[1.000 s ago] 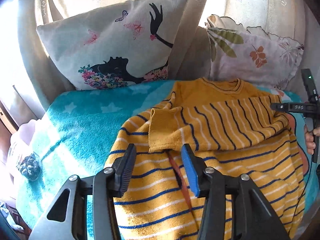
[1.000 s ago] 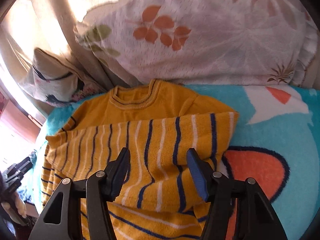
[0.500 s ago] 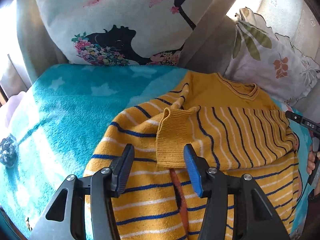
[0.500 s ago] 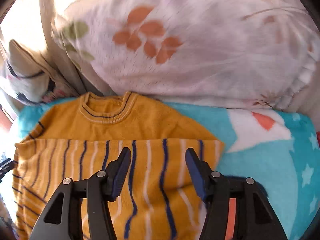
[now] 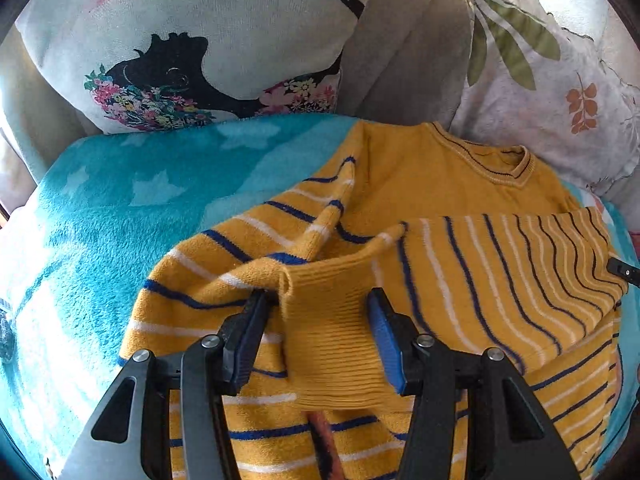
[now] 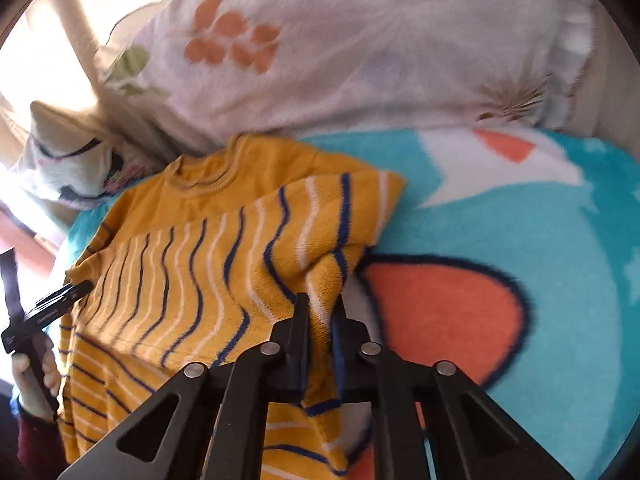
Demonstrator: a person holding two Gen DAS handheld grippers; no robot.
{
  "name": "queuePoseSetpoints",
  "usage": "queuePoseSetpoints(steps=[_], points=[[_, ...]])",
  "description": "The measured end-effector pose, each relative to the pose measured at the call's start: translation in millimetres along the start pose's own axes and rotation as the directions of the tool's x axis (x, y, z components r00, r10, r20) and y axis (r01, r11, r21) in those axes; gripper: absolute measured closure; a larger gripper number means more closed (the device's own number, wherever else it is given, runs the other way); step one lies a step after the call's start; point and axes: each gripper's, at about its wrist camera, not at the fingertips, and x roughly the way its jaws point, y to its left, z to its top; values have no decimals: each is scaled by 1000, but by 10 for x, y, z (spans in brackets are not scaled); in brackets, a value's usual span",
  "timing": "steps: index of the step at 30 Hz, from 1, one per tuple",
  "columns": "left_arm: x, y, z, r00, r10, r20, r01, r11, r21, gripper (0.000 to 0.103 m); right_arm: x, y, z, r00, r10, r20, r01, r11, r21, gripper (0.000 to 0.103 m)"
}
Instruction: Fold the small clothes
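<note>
The mustard-yellow striped sweater is lying on the turquoise fleece blanket, its plain neck end toward the cushions and its striped body toward you. One striped sleeve is lying folded across the chest, and its ribbed cuff is sitting right in front of your left gripper.

You are holding that left gripper with its jaws about half open, one finger on each side of the cuff. The blue pad on the right is sitting at the cuff's edge, while the left finger is meeting the knit where the cuff folds over; whether either one is actually pressing is not clear, so no firm grip is showing there.

Your right gripper is pinching the sweater's outer edge: a raised ridge of striped knit is standing up between the fingers, and the jaws are closed tight on it. The fabric is pulling up into wavy folds just behind that pinch.

Beyond the sweater, the blanket's orange patch with a dark outline is lying just beside your right gripper. A floral cushion with orange leaves is leaning behind the neckline, and a cushion printed with a black silhouette and flowers is standing further along, with curtain fabric between them.
</note>
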Motion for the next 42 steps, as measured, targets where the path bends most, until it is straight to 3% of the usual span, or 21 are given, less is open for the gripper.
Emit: queuePoseSetpoints(steps=[4,8,11,13,18,22,24,27,30,34,37,42], points=[[123,-130,-17,998,70,7,-70,996,61,47,64,-335,-84,992,-126,-29,127,989,71,101],[110,-114,-20,997,75,8,-76,995,66,44,-63,-510,-227,997,-76,3,74,985,154,101],[-65,-36,-80,998,68,1,-68,997,34,44,-265,-537,-342,996,-90,27,85,982,168,86],[-317,-7,-189,998,54,37,-55,998,18,44,-422,-485,-450,996,-76,51,67,986,151,68],[-897,165,-613,997,-20,80,21,1000,-5,44,-725,-394,-736,998,24,64,-30,995,100,56],[-1169,195,-1019,994,-88,67,90,996,-28,44,-1017,-263,-944,992,104,69,-108,993,56,55],[-1291,150,-1243,990,-129,58,131,991,-34,44,-1191,-201,-1034,992,82,96,-85,996,25,53],[-1467,38,-1590,984,-165,67,166,986,-12,44,-1503,-134,-1203,989,-13,148,17,999,-29,47],[-1552,-78,-1911,981,-187,55,186,982,9,44,-1710,-71,-1503,988,-44,146,57,995,-84,41],[-1567,-223,-2270,980,-197,23,197,980,8,44,-1658,-37,-1981,992,82,97,-77,996,-50,40],[-1601,-302,-2476,991,-132,35,131,991,24,44,-1536,41,-2343,984,153,88,-151,988,-30,40],[-1507,-192,-2733,992,-123,-3,123,992,-40,39,-1485,206,-2680,962,249,110,-249,968,-17,40]])
